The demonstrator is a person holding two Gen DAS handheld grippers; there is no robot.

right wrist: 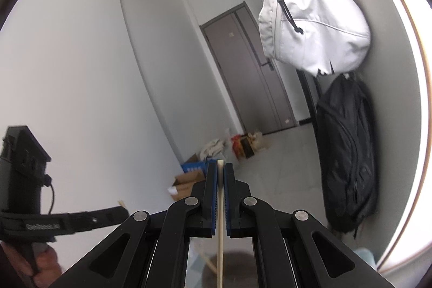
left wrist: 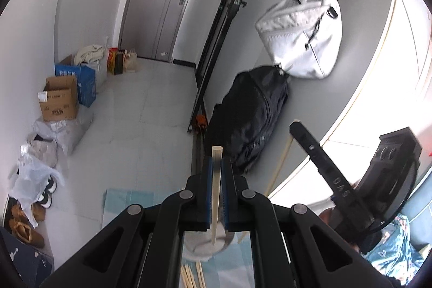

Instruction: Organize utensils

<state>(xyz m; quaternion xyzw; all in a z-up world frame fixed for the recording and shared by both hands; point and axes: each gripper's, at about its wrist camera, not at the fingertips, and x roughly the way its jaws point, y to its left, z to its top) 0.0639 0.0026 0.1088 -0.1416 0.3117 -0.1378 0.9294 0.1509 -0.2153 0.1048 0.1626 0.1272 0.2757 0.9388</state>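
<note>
a pale wooden chopstick [left wrist: 216, 185] stands pinched between the blue pads of the left gripper [left wrist: 216, 166], its square end poking past the fingertips and its thin end hanging toward a grey cup [left wrist: 213, 242] below. more loose chopsticks [left wrist: 190, 275] lie on the pale blue surface near the bottom edge. the right gripper [right wrist: 220, 174] is likewise clamped on a second chopstick [right wrist: 220, 220]. to the right, a white bag [right wrist: 310, 23] hangs above a black backpack [right wrist: 348, 153]; far off stands a grey door [right wrist: 251, 72].
</note>
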